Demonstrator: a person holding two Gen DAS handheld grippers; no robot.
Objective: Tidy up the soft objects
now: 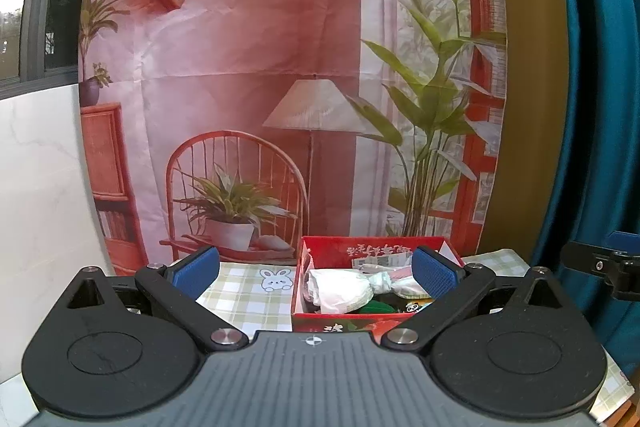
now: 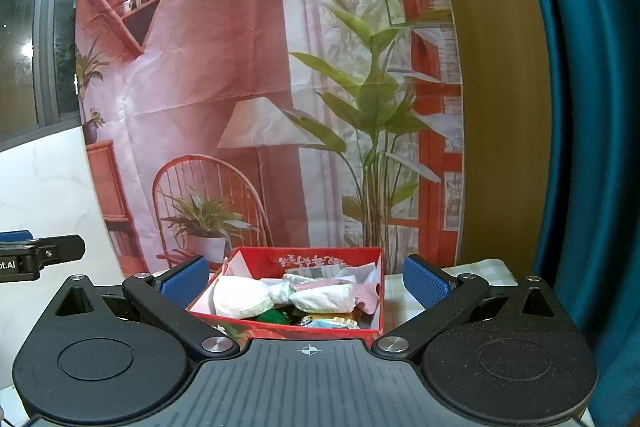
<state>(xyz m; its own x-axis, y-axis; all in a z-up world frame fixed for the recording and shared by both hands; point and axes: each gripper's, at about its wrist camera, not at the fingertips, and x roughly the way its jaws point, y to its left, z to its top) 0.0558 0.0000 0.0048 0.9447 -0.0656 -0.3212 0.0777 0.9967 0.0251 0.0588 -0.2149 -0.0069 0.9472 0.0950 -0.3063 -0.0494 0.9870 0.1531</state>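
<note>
Soft objects, among them a white rolled bundle (image 2: 240, 301) and a pink striped cloth (image 2: 366, 297), lie piled inside the red box (image 2: 304, 331) on the checked worktop (image 1: 248, 291), probably gathered there to keep them together. Both the left tool (image 1: 316, 273) and the right tool (image 2: 306, 277) hover just before the box, spread wide and empty. Items under the pile are hard to make out; each tool's body hides the box's near base.

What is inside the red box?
The red box holds white rolled soft bundles on top, a pink striped cloth and something green beneath. Items lower down are covered.
</note>
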